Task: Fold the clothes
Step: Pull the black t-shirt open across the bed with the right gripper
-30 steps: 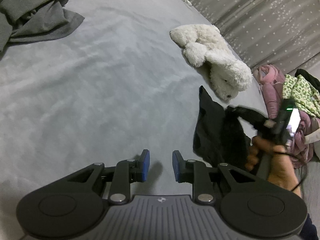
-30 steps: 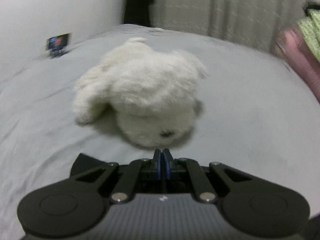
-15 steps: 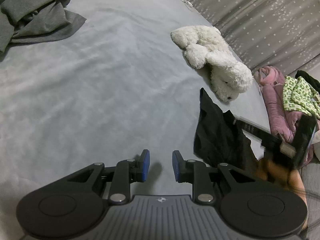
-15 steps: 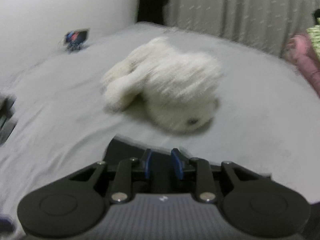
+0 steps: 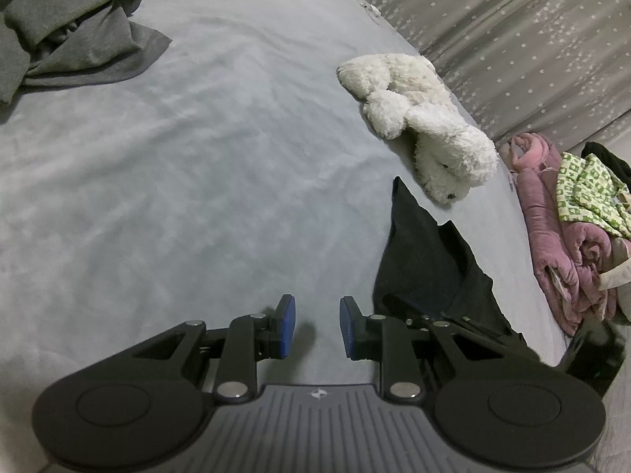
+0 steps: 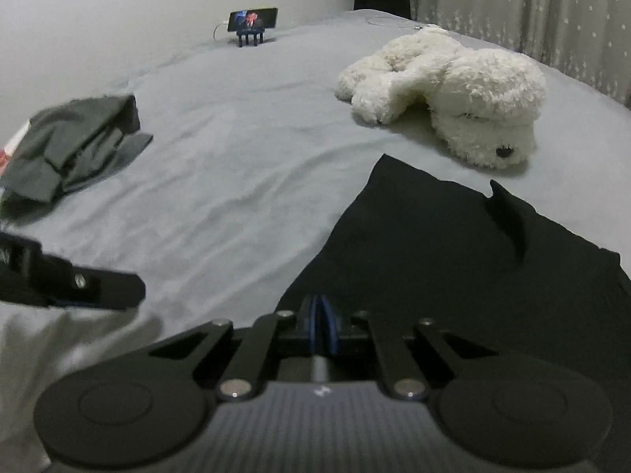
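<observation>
A black garment (image 5: 426,252) lies crumpled on the grey bed sheet (image 5: 177,177), just below a white plush dog. In the right wrist view my right gripper (image 6: 323,315) sits at the near edge of the black garment (image 6: 453,244). Its blue pads are pressed together on the cloth. My left gripper (image 5: 313,323) hovers over bare sheet left of the garment, jaws partly open with nothing between them. One of its fingers (image 6: 79,283) shows at the left of the right wrist view. A grey garment (image 5: 71,35) lies bunched at the far left.
The white plush dog (image 6: 453,90) lies beyond the black garment. A phone on a stand (image 6: 252,23) stands at the far edge by the wall. Pink blankets and green-patterned clothes (image 5: 560,236) are piled off the bed's right side. A starred curtain (image 5: 532,39) hangs behind.
My right gripper opened, swung left toward the left gripper and shut at the black garment's near edge. The hand that held it has left the left wrist view. The left gripper stayed put.
</observation>
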Demonstrator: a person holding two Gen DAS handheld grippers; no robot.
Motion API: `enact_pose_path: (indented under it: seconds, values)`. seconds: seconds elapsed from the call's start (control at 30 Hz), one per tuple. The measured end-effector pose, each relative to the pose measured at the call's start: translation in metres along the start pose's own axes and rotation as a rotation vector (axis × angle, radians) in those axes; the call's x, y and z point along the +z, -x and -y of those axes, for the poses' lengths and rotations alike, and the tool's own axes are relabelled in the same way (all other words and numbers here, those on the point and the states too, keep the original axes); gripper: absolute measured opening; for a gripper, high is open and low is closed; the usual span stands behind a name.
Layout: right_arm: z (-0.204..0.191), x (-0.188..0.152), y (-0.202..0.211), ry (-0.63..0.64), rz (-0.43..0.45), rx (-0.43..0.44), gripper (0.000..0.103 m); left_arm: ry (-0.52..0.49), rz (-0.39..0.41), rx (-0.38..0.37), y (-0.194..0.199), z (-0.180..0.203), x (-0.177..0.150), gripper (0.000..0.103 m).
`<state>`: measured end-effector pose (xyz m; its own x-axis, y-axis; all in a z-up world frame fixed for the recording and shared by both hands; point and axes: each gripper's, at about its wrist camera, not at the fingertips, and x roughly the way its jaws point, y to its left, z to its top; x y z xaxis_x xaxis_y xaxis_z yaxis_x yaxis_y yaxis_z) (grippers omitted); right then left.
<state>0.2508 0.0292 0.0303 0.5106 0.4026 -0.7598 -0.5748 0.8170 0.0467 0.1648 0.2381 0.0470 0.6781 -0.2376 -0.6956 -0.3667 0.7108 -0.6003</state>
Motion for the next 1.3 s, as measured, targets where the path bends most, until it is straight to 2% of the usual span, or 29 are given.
enact_pose_path:
  seconds: [0.23,0.4,0.57,0.6,0.67,0.83,0.9,1.0,1.07,1.17,1.3]
  values:
    - [-0.002,-0.002,0.008,-0.032,0.012,0.022,0.006,0.004,0.001,-0.003,0.001,-0.001,0.001,0.023]
    - [0.019,0.002,0.035,-0.166,0.114,0.013,0.011,0.007,-0.002,-0.006,0.001,-0.001,0.001,0.023]
    - [0.055,-0.009,0.026,-0.330,0.044,-0.048,0.014,0.010,-0.002,-0.008,0.001,-0.001,0.002,0.022]
    - [0.059,-0.015,0.020,-0.358,0.022,-0.037,0.014,0.009,-0.003,-0.009,0.001,-0.001,0.002,0.023]
    - [0.062,-0.027,0.014,-0.386,0.043,0.006,0.014,0.006,-0.004,-0.008,0.001,0.000,0.001,0.023]
    - [0.040,-0.021,0.010,-0.349,0.034,0.101,0.014,0.006,-0.008,-0.001,0.000,0.000,0.001,0.023]
    - [0.024,-0.014,0.008,-0.278,0.026,0.052,0.014,0.006,-0.005,0.001,0.001,0.000,0.002,0.023]
    - [0.022,-0.010,0.015,-0.304,0.058,0.069,0.015,0.009,-0.003,-0.003,0.001,-0.001,0.001,0.023]
    - [0.027,-0.012,0.029,-0.343,0.099,0.084,0.018,0.007,-0.004,-0.005,0.001,0.000,0.001,0.023]
    - [0.037,-0.017,0.050,-0.393,0.143,0.059,0.028,0.003,-0.006,-0.007,0.001,0.000,0.001,0.023]
    - [0.068,-0.036,0.065,-0.535,0.090,0.025,0.033,-0.001,-0.008,-0.004,0.002,0.000,0.001,0.023]
